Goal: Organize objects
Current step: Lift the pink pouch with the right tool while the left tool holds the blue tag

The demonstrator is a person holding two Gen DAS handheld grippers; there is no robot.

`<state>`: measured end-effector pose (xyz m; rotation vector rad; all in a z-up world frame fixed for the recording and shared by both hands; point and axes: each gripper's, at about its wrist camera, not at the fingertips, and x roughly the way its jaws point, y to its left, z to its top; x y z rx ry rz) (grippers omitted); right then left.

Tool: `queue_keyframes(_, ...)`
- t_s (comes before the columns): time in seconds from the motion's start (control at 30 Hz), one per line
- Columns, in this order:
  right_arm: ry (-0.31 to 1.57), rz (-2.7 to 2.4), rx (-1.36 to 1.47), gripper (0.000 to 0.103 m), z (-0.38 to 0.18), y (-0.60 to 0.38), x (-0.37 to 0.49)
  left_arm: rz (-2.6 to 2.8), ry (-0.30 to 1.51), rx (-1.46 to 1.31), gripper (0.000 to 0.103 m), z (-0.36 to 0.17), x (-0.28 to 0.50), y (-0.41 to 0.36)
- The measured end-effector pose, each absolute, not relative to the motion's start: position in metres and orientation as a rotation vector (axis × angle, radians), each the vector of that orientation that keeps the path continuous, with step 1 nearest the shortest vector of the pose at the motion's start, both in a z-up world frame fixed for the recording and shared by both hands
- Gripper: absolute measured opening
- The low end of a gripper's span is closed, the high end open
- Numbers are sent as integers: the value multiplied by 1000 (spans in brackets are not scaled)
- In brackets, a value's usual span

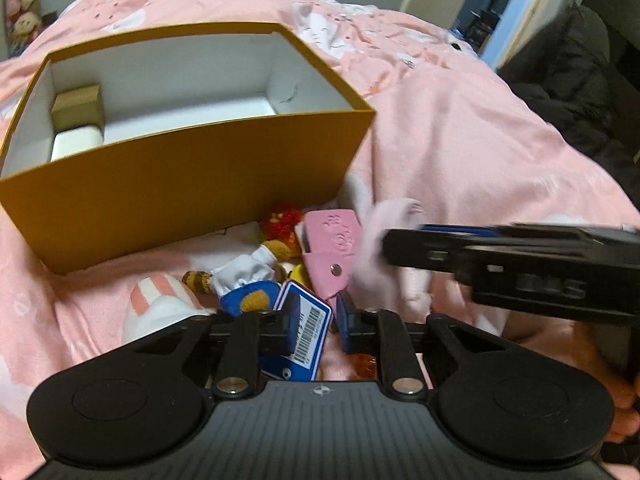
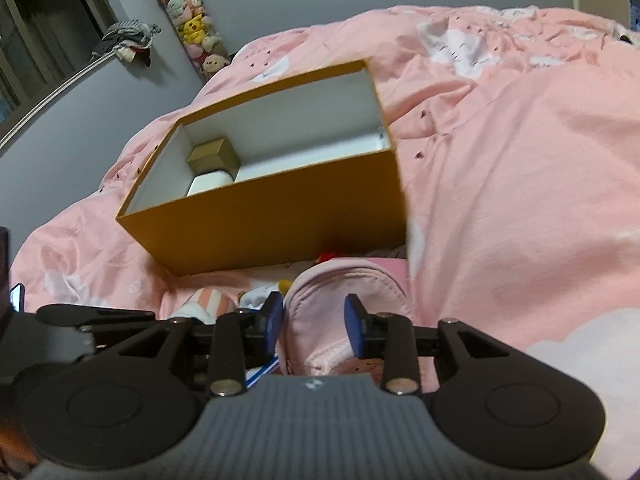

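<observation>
My left gripper points down into a pile of small things in front of a mustard box. Its jaws stand narrow around a blue card with a barcode. Whether the pads press on the card is unclear. In the pile lie a pink snap case, a plush doll in blue and white and a red fuzzy item. My right gripper is open over a pale pink pouch, which lies loose between its fingers. It reaches in from the right, blurred.
The box has a white inside holding a small gold box and a white item. Everything sits on a rumpled pink duvet. A dark jacket lies at the right, and stacked plush toys stand by the wall.
</observation>
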<state>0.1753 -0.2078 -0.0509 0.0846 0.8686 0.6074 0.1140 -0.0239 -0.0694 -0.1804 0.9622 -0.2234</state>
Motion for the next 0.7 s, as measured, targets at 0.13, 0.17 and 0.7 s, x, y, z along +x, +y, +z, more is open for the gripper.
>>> queue_keyframes(0.13,830,561,75,41,-47,-223,173,-180,958,-224,18,-72,118,-15)
queue_keyframes(0.17,829,562,70,42,-48,-225,174,-175,962,-231,17,-73,119,-14)
queue_keyframes(0.7,842,669,185,40,-50,-205,190,-157,908,-290,24,-61,108,-1)
